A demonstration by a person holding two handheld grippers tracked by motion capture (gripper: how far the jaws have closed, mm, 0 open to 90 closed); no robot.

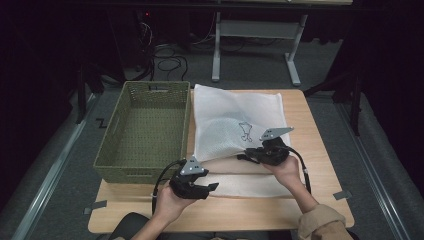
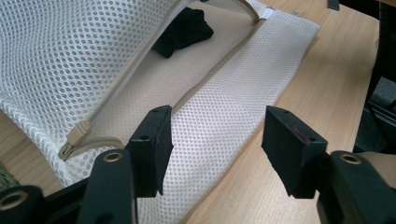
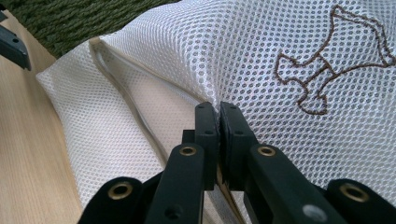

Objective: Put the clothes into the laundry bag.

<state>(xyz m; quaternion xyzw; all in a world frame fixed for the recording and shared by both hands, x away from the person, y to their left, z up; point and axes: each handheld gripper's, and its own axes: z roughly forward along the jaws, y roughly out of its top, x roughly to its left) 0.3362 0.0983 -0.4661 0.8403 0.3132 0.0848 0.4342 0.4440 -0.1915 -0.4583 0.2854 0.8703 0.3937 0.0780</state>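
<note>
white mesh bag: right gripper pinches its upper edge by the zipper; left gripper hangs half-open above its lower flap.

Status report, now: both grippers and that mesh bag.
Right gripper shut on mesh bag's upper edge, holding mouth open. Left gripper open above lower flap, gripping nothing. Dark item inside. Green basket beside bag, not obstructing.
</note>
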